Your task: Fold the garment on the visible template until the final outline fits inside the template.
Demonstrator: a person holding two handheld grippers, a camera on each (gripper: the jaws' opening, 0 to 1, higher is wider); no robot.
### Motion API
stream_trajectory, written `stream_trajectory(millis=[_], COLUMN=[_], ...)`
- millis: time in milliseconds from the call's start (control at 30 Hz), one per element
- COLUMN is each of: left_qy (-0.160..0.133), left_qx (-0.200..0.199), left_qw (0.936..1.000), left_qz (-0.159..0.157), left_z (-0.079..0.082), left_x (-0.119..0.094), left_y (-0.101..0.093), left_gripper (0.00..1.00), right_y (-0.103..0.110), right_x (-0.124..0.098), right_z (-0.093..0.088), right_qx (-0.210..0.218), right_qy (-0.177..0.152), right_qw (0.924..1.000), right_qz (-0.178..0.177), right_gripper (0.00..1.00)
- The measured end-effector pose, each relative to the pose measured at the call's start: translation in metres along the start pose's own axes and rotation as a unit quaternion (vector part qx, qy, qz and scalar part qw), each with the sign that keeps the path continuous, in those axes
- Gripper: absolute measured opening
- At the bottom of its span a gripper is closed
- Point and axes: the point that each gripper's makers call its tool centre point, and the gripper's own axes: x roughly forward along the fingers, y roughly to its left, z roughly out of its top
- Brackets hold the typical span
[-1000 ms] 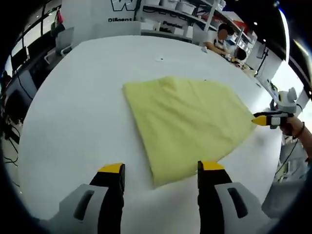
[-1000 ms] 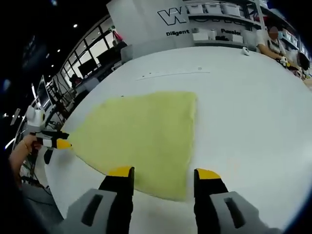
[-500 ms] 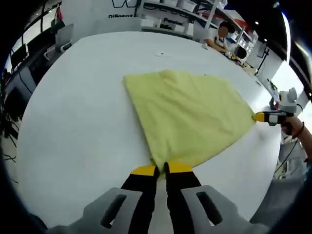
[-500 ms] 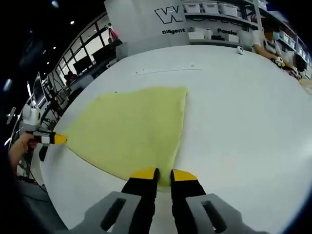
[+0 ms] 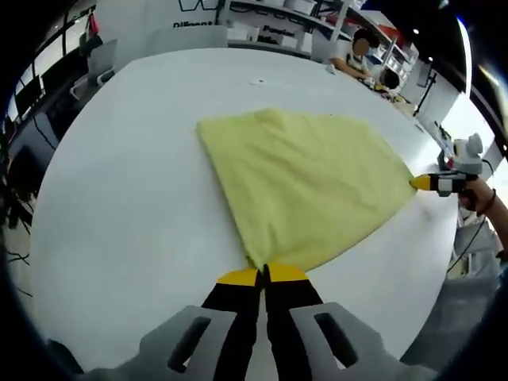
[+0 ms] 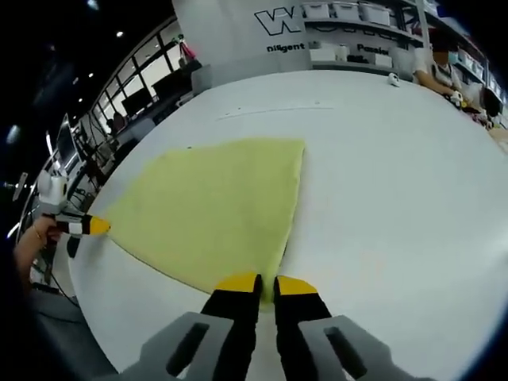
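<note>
A pale yellow garment [image 5: 305, 186] lies spread flat on a big white table [image 5: 127, 198], each of two near corners pinched by a handheld gripper. In the left gripper view, the left gripper [image 5: 263, 275] has its yellow-tipped jaws pressed together on the cloth's nearest corner, w/ the fabric fanning away from the tips toward the table's middle. At right in that view, the right gripper [image 5: 416, 183] meets the garment's far corner, a hand [image 5: 479, 194] behind it at the table edge.

In the right gripper view, the right gripper [image 6: 266, 283] is likewise clamped narrow on the near corner of the garment [image 6: 214, 210], a straight folded edge running up from the jaws. The left gripper [image 6: 97, 226] touches the cloth's pointed corner at left, held by a hand [image 6: 36, 238]. The table [image 6: 397, 182] is bare to the right of the cloth.

Bkgd: shelving w/ white bins [image 6: 349, 32] along a wall w/ dark lettering, and a seated person [image 5: 355, 59] beyond the table's far side.
</note>
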Motion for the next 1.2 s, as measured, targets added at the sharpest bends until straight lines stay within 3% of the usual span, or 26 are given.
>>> stream_trajectory(millis=[300,600,1200], left_qy=[0.009,-0.002,-0.007], left_qx=[0.006,-0.005,0.023], left_qw=[0.9999,0.9996,0.9986], left_qz=[0.013,0.027,0.048], left_z=[-0.016,-0.034,-0.045], left_x=[-0.012,-0.024,-0.032], left_y=[0.002,0.002,0.002], left_gripper=[0.01,0.01,0.01], right_y=[0.011,0.014,0.015], right_x=[-0.007,-0.014,-0.023], right_z=[-0.014,-0.026,-0.042], right_qx=[-0.005,-0.01,0.004], right_qy=[0.004,0.007,0.006], right_qw=[0.9999,0.9999,0.9998], right_qz=[0.009,0.011,0.017], right_gripper=[0.0,0.0,0.0])
